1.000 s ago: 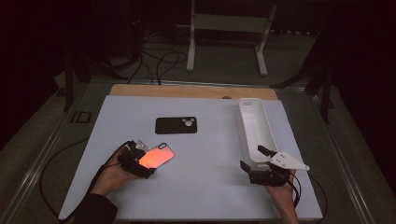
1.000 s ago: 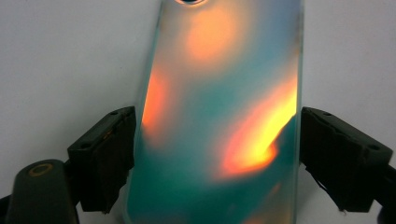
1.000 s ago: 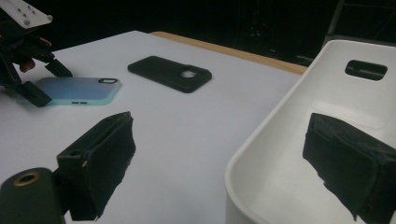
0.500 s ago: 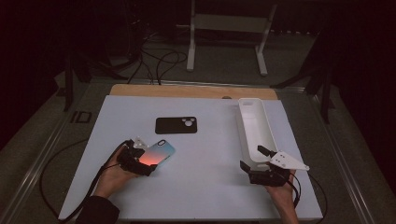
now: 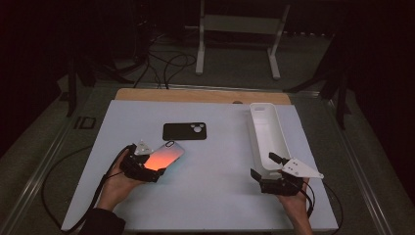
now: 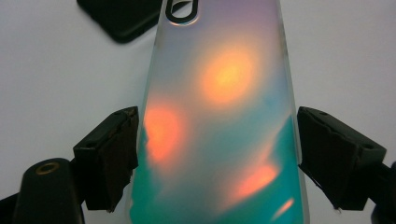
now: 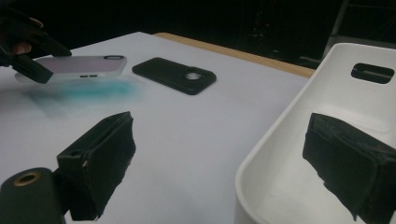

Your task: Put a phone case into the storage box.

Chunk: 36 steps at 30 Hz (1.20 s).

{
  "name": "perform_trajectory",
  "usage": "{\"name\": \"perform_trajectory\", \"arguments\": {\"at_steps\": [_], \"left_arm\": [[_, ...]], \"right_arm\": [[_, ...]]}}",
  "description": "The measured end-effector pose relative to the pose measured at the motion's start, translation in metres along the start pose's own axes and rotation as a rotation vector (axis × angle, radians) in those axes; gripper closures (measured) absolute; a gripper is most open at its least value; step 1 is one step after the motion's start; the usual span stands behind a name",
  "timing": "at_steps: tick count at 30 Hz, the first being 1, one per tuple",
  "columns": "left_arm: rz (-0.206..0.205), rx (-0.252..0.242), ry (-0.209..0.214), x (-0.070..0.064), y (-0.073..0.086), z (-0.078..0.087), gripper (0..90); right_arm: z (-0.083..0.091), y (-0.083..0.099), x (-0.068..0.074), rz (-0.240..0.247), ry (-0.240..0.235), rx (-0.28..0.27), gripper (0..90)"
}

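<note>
Left hand-held gripper [image 5: 154, 169]: jaws set against long side edges of iridescent orange-teal glossy phone case [image 6: 219, 116], clamped on it, left pad touching; case raised off white worktop [image 5: 210, 205], camera cutout end pointing away.

Handling, judged: case light, thin, somewhat flexible shell; glossy back likely slippery; squeeze across rigid side rims near lower half, gently, not flat back.

Just beyond its far end: matte black phone case [image 5: 184, 131] flat on worktop.

Right hand-held gripper [image 5: 274, 180]: jaws apart, holding nothing, straddling near rim of long white plastic tray [image 5: 266, 132].
</note>
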<state>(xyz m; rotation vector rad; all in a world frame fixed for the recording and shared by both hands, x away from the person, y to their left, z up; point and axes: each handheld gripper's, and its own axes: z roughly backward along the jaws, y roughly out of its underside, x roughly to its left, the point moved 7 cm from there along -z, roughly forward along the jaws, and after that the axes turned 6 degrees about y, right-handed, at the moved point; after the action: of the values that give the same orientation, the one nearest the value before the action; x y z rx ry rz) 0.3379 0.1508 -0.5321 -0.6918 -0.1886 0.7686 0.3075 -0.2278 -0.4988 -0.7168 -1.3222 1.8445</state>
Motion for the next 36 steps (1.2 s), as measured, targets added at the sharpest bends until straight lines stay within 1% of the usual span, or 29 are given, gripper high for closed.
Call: {"name": "perform_trajectory", "arguments": {"at_steps": [7,8,10,12,15,16,17,20,21,22,23,24,26,27,28,29,32,33,34,36], "left_arm": [[-0.038,-0.051,0.001,-0.013,-0.016,0.006,17.1],[-0.047,-0.053,0.011,-0.015,-0.019,0.006,17.1],[-0.069,-0.058,0.006,-0.02,-0.024,0.007,17.1],[-0.092,-0.063,0.005,-0.025,-0.031,0.009,17.1],[-0.105,-0.088,0.009,-0.031,-0.04,0.012,17.1],[-0.112,-0.096,0.004,-0.032,-0.043,0.013,17.1],[-0.12,-0.098,0.009,-0.034,-0.046,0.014,17.1],[-0.145,-0.113,0.006,-0.04,-0.056,0.016,17.1],[-0.153,-0.12,0.004,-0.042,-0.06,0.017,17.1],[-0.153,-0.12,0.004,-0.042,-0.06,0.017,17.1],[-0.169,-0.137,0.011,-0.048,-0.069,0.019,17.1],[-0.174,-0.145,0.014,-0.051,-0.073,0.019,17.1],[-0.174,-0.145,0.014,-0.051,-0.073,0.019,17.1],[-0.194,-0.161,0.019,-0.058,-0.083,0.019,17.1],[-0.204,-0.166,0.023,-0.061,-0.087,0.019,17.1],[-0.221,-0.168,0.025,-0.065,-0.091,0.018,17.1],[-0.221,-0.168,0.025,-0.065,-0.091,0.018,17.1],[-0.26,-0.178,0.036,-0.076,-0.102,0.016,17.1],[-0.26,-0.178,0.036,-0.076,-0.102,0.016,17.1],[-0.269,-0.187,0.043,-0.08,-0.106,0.015,17.1]], "right_arm": [[0.0,-0.004,-0.002,-0.024,0.004,-0.001,8.7],[0.0,-0.005,-0.002,-0.029,0.005,0.002,8.7],[0.0,-0.006,-0.002,-0.035,0.005,0.006,8.7],[-0.002,-0.007,0.0,-0.032,0.006,0.012,8.7],[-0.005,-0.011,0.004,-0.026,0.0,0.023,8.7],[-0.005,-0.012,0.005,-0.024,-0.001,0.023,8.7],[-0.006,-0.013,0.006,-0.025,-0.005,0.024,8.7],[-0.01,-0.018,0.01,-0.029,-0.016,0.022,8.7],[-0.011,-0.02,0.012,-0.022,-0.02,0.022,8.7],[-0.011,-0.02,0.012,-0.022,-0.02,0.022,8.7],[-0.012,-0.022,0.014,-0.021,-0.026,0.025,8.7],[-0.016,-0.026,0.018,-0.03,-0.048,0.024,8.7],[-0.017,-0.029,0.02,-0.034,-0.056,0.023,8.7],[-0.017,-0.029,0.02,-0.034,-0.056,0.023,8.8],[-0.021,-0.036,0.025,-0.045,-0.08,0.023,8.8],[-0.022,-0.039,0.027,-0.045,-0.088,0.024,8.8],[-0.024,-0.042,0.029,-0.038,-0.094,0.026,8.7],[-0.029,-0.051,0.034,-0.034,-0.113,0.031,8.7],[-0.029,-0.051,0.034,-0.034,-0.113,0.031,8.7],[-0.032,-0.055,0.036,-0.045,-0.133,0.032,8.8]]}}
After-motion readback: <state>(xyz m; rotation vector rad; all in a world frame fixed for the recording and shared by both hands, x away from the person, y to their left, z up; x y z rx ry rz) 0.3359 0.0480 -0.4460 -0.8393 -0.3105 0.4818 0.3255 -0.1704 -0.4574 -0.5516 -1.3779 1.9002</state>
